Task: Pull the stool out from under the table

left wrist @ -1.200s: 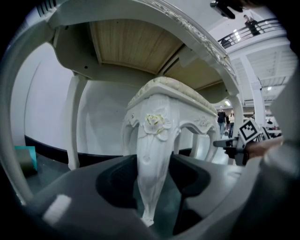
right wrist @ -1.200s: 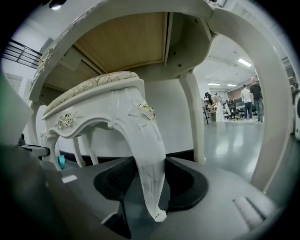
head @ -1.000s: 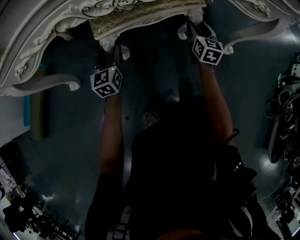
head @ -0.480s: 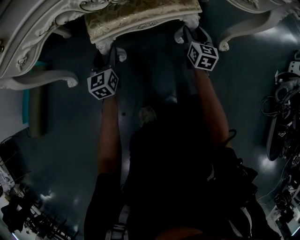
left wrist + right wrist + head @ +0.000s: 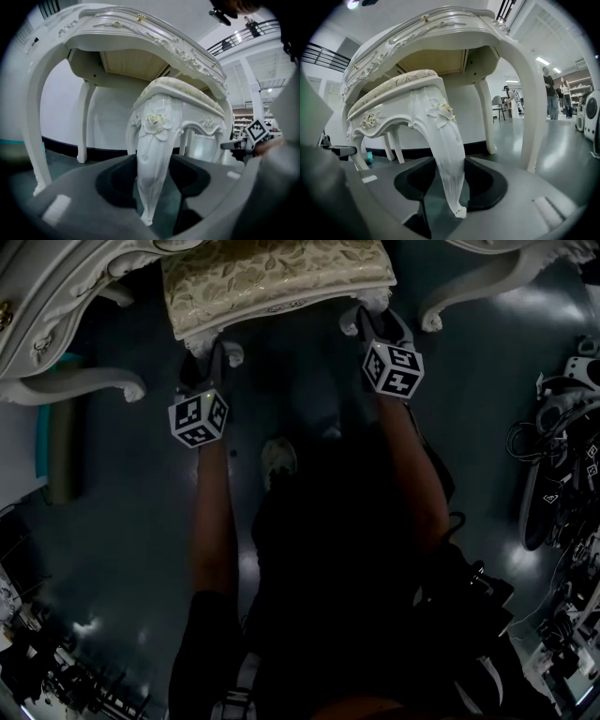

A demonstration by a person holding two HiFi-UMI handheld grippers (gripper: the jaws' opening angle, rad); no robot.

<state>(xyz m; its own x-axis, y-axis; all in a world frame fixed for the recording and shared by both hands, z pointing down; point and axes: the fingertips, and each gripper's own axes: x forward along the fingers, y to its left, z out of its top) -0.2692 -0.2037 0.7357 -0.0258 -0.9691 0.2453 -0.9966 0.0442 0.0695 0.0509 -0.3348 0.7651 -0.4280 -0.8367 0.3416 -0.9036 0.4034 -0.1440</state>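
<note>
clamping one carved white front leg of the stool, the left gripper has its jaws closed against it on both sides, and the right gripper grips the other front leg the same way. the gold-cushioned stool stands partly out from beneath the ornate white table, on a dark floor.

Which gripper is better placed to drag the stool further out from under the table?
Left and right are level: the left gripper and the right gripper each clamp a front leg of the stool, partly clear of the table. Pulling together seems best.
</note>
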